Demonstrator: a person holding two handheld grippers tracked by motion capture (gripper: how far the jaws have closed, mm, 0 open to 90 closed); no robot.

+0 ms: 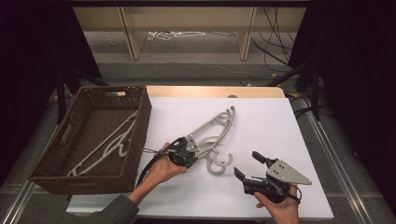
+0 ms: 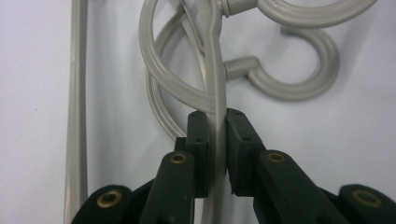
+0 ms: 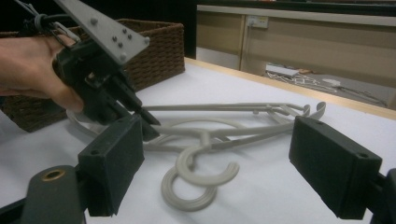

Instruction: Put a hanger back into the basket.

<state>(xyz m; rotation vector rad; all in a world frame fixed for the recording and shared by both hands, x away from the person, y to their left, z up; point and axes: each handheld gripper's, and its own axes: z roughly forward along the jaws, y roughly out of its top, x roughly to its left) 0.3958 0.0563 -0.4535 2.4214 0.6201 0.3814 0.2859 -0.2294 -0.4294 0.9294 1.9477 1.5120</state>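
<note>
High view, left to right. Item one: brown wicker basket [image 1: 135, 100] at the table's left edge, with pale grey hangers [image 1: 109, 142] lying inside (the count is hard to read; at least two). Item two: your left gripper [image 1: 195, 148], just right of the basket, its pads clamped on a thin arm of a hanger. Item three: grey plastic hangers [image 1: 215, 125] on the white tabletop [image 1: 261, 121], stacked and tangled at mid-table; two round hooks show (so count two), smooth rounded arms, hooks curling toward you. Item four: your right gripper [image 1: 249, 164], near the table's front edge to the right of the hooks, jaws spread wide with nothing between them, apart from the hangers.
</note>
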